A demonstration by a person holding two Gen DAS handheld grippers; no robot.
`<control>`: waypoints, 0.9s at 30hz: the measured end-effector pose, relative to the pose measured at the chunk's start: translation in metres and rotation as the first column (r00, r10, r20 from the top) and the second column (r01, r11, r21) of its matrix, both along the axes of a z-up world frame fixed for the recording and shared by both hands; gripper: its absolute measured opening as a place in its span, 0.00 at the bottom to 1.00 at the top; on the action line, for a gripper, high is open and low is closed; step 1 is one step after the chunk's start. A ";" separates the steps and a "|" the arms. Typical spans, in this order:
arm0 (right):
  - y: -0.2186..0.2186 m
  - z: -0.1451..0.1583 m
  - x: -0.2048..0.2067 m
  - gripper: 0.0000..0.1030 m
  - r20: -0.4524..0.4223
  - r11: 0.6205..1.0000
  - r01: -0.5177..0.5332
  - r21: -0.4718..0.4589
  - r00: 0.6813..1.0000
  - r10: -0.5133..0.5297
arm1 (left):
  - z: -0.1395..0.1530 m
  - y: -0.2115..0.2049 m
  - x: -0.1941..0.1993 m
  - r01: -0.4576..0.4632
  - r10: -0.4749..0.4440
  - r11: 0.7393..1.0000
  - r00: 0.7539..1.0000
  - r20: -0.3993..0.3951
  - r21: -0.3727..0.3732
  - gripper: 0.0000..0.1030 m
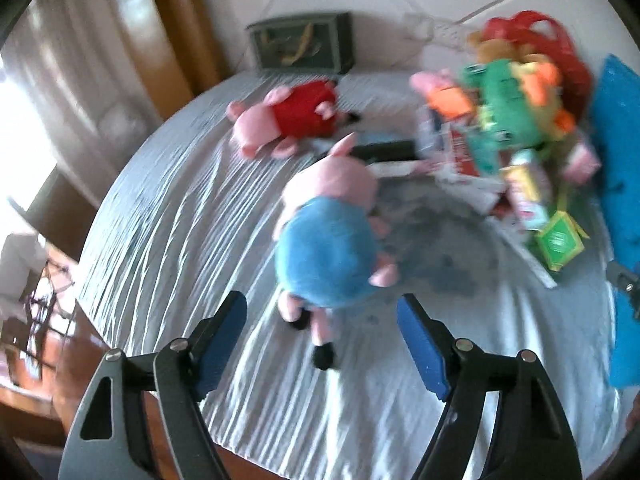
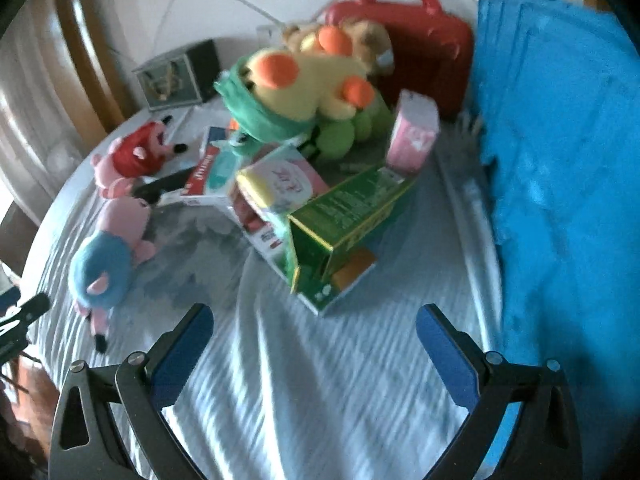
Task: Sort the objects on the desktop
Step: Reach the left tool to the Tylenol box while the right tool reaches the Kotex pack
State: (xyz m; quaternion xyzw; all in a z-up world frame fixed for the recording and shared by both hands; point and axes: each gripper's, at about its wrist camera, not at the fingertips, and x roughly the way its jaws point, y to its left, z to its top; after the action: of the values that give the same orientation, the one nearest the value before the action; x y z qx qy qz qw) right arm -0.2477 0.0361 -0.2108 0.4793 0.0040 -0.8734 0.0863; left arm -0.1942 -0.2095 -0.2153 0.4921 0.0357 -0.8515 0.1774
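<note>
Pale grey ribbed cloth (image 1: 168, 216) spread over a table, white wall behind, wooden trim in the upper left of both views, all somewhat motion-blurred. Left view: left gripper (image 1: 322, 314) at the bottom centre, jaws parted, blue pads bare, nothing clasped; just beyond the gap, centre of frame, a pink pig plush in a blue dress (image 1: 330, 256) lying on the cloth, black feet toward the camera. Further up and left, a second pig plush in a red dress (image 1: 288, 120), apart from the first. Upper centre against the wall, a dark green box (image 1: 302, 46). Upper right, a heap of plush toys and cartons, with a small green carton (image 1: 558, 244) at its near edge and a blue cloth (image 1: 616, 128) along the right border. Right view: right gripper (image 2: 314, 326) at the bottom centre, jaws spread wide, nothing between the pads, only bare cloth below. Centre of frame, the green carton (image 2: 348, 224) lying on its side with an end flap open, resting against other cartons. Behind it, a yellow and green plush with orange spots (image 2: 304, 84), a pink carton (image 2: 414, 132) standing to its right, and a red carry case (image 2: 424, 48) at the top. Blue cloth (image 2: 560, 160) filling the right side; blue-dressed pig (image 2: 108, 260) at the left edge, red-dressed pig (image 2: 134, 152) above it.
</note>
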 end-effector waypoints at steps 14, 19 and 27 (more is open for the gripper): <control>0.006 0.006 -0.065 1.00 0.043 0.996 0.090 0.004 0.995 -0.090 | -0.003 -0.033 -0.077 0.014 -0.021 0.997 0.997 0.074 0.082 0.75; 0.020 0.004 -0.082 1.00 0.092 0.979 0.203 -0.010 0.975 -0.201 | -0.040 -0.051 -0.114 0.042 -0.069 0.988 0.982 0.176 0.152 0.75; 0.017 -0.001 -0.107 1.00 0.143 0.964 0.263 -0.044 0.956 -0.255 | -0.069 -0.062 -0.151 0.087 -0.138 0.978 0.950 0.279 0.187 0.75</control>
State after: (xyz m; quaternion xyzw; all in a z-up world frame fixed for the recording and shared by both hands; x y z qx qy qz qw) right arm -0.3544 0.0527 -0.2120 0.5311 -0.0919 -0.8422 -0.0141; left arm -0.3449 -0.2711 -0.2847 0.6265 0.0547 -0.7724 0.0885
